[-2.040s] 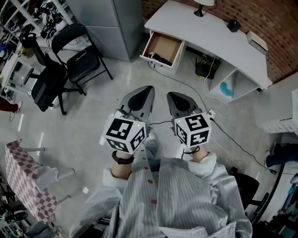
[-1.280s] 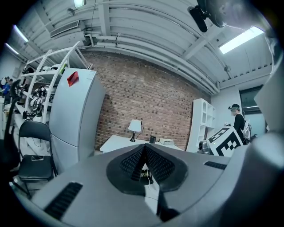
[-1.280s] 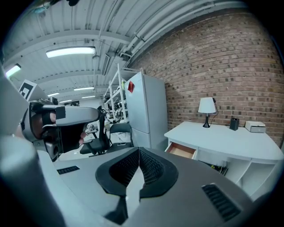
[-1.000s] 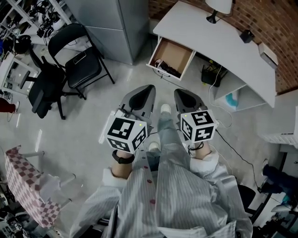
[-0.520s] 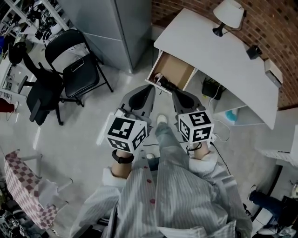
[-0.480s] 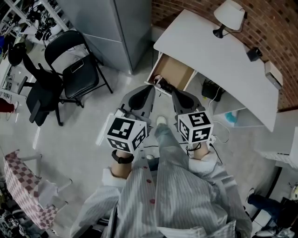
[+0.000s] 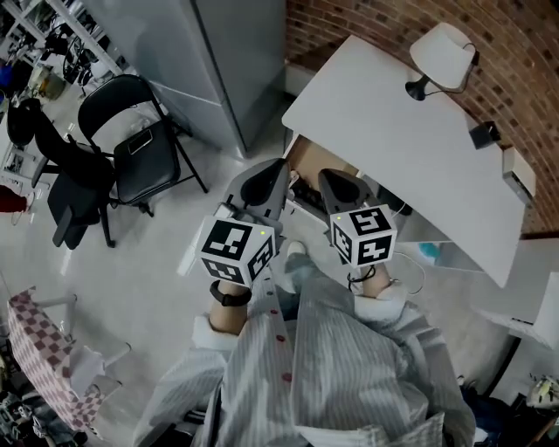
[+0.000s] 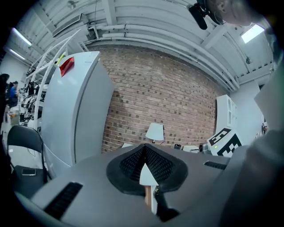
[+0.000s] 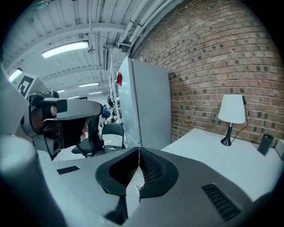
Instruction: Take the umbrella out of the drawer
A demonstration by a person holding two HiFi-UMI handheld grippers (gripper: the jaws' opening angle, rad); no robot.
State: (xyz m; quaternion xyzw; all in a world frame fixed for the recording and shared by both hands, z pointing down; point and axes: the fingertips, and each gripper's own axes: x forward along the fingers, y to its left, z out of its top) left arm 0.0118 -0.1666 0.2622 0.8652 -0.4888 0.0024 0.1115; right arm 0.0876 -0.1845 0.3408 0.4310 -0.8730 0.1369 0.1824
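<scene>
So here we're standing in front of the white curved-edge surface [image 7: 393,148] against the red brick wall [image 7: 367,22], with both tools held out side by side over the floor. The left tongs [image 7: 272,168] are closed, pads meeting tip to tip with nothing between them. The right tongs [image 7: 327,178] are the same: closed and empty. Both tips point at the open light-wood drawer [image 7: 307,157] that sticks out from under the surface's near edge, and they're near it but not touching it.

Most of the drawer is hidden behind the tongs. Between the two tips we can see a dark bundle [image 7: 303,186] lying at the drawer's front end, but honestly we can't tell whether that's the umbrella.

A white shaded table lamp [image 7: 445,54] stands on the surface's far side, a tall grey metal cabinet [image 7: 218,61] stands to the left of the surface, and a black folding chair [image 7: 140,144] is further left.
</scene>
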